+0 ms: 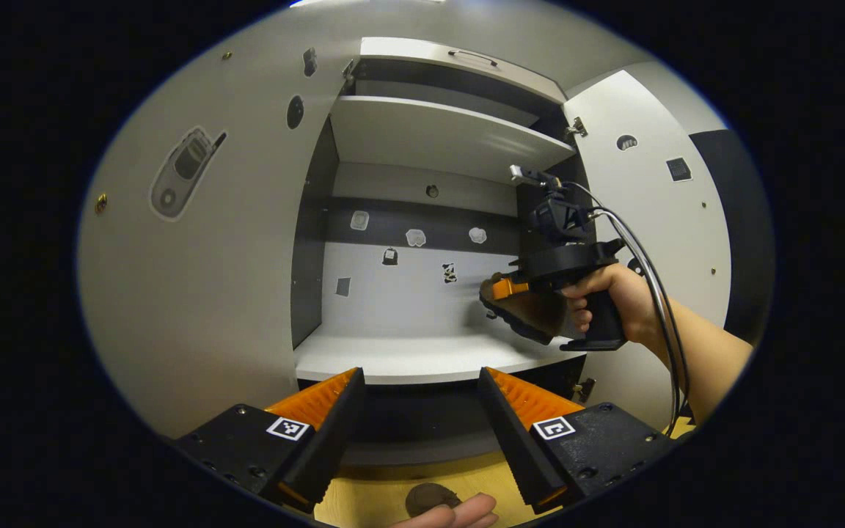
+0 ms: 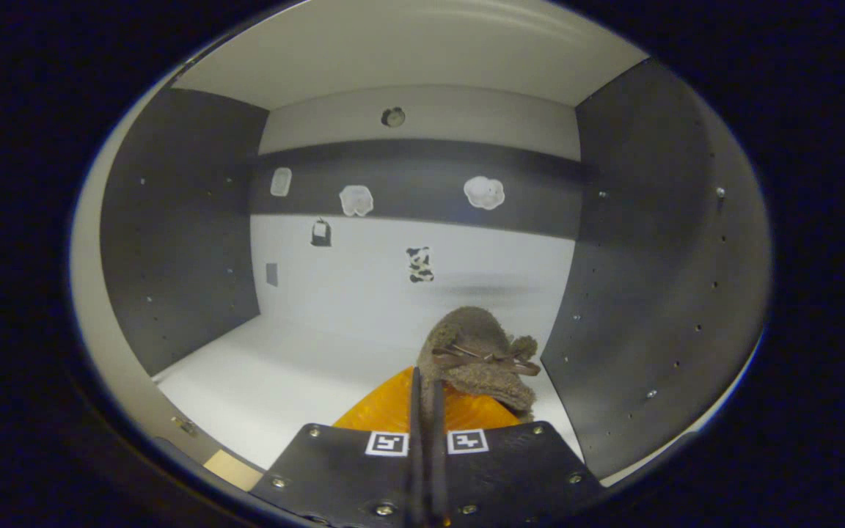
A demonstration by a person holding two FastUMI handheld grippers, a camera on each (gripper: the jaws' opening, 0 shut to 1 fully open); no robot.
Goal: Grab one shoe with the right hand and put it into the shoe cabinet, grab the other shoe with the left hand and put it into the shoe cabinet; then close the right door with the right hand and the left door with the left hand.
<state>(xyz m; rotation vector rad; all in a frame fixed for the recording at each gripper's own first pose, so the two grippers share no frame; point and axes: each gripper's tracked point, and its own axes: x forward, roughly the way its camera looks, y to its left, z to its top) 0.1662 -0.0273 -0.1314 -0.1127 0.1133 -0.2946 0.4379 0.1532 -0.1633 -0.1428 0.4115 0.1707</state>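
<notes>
A brown fuzzy shoe (image 2: 477,352) is pinched between the fingers of my right gripper (image 2: 426,400), which is shut on it inside the shoe cabinet, just above the white shelf (image 2: 283,367) near the right wall. In the left gripper view the same shoe (image 1: 529,315) hangs from the right gripper (image 1: 503,293), held by a hand over the shelf (image 1: 408,356). My left gripper (image 1: 422,411) stands open in front of the cabinet with nothing between its fingers. Below it, part of the other brown shoe (image 1: 428,499) lies on the wooden floor.
Both cabinet doors stand open: the left door (image 1: 195,279) and the right door (image 1: 657,220). An upper shelf (image 1: 444,132) spans the cabinet. Dark side walls (image 2: 173,235) bound the compartment. Fingers of a hand (image 1: 459,513) show beside the floor shoe. Cables (image 1: 650,279) trail from the right gripper.
</notes>
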